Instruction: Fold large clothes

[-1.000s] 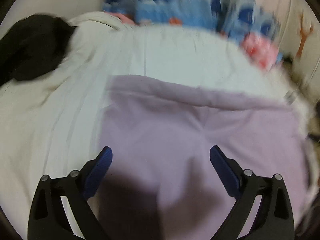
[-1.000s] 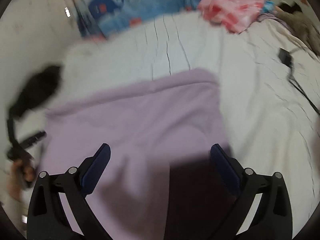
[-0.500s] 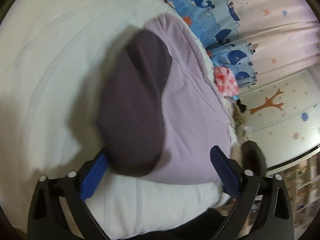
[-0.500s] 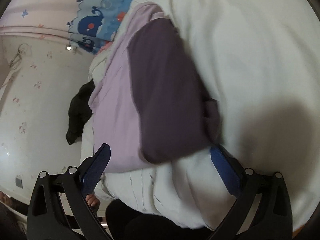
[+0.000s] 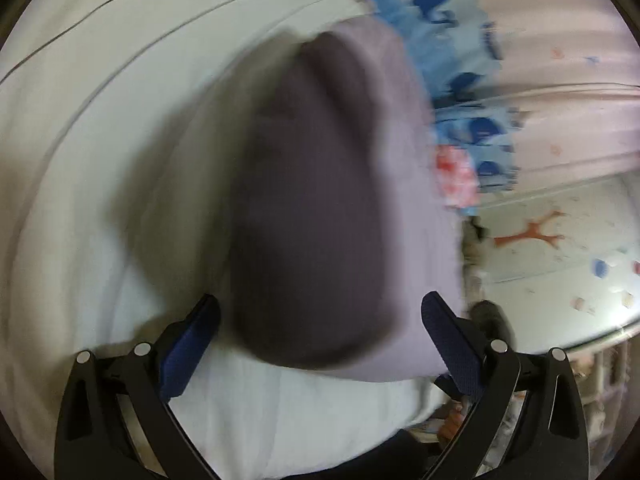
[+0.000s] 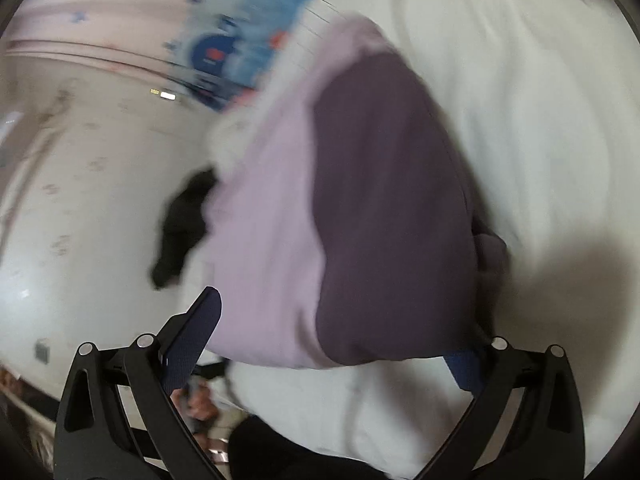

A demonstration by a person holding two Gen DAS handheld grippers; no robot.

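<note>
Now my left tool point(image 5: 320, 344) hangs with its blue pads spread wide and nothing between them, just above the near edge of the lilac garment point(image 5: 404, 184). The garment lies folded on the white bed point(image 5: 100, 140), and a large dark shadow covers most of its middle in this view. Both views are smeared by motion blur, so fine detail is lost.

My right tool point(image 6: 332, 340) is also spread wide and holds nothing. Its left pad point(image 6: 192, 344) shows clearly, while its right pad is partly hidden behind the near corner of the lilac garment point(image 6: 264, 248). From this side the garment stretches away across the bed point(image 6: 520, 100) toward the blue whale-print bedding point(image 6: 240, 32) at the far end.

A black piece of clothing point(image 6: 180, 232) lies at the garment's left edge in the right view. In the left view a red-and-white checked cloth point(image 5: 456, 176) sits beyond the garment, next to the whale-print bedding point(image 5: 452, 40). A wall with an orange tree sticker point(image 5: 532, 236) is to the right.
</note>
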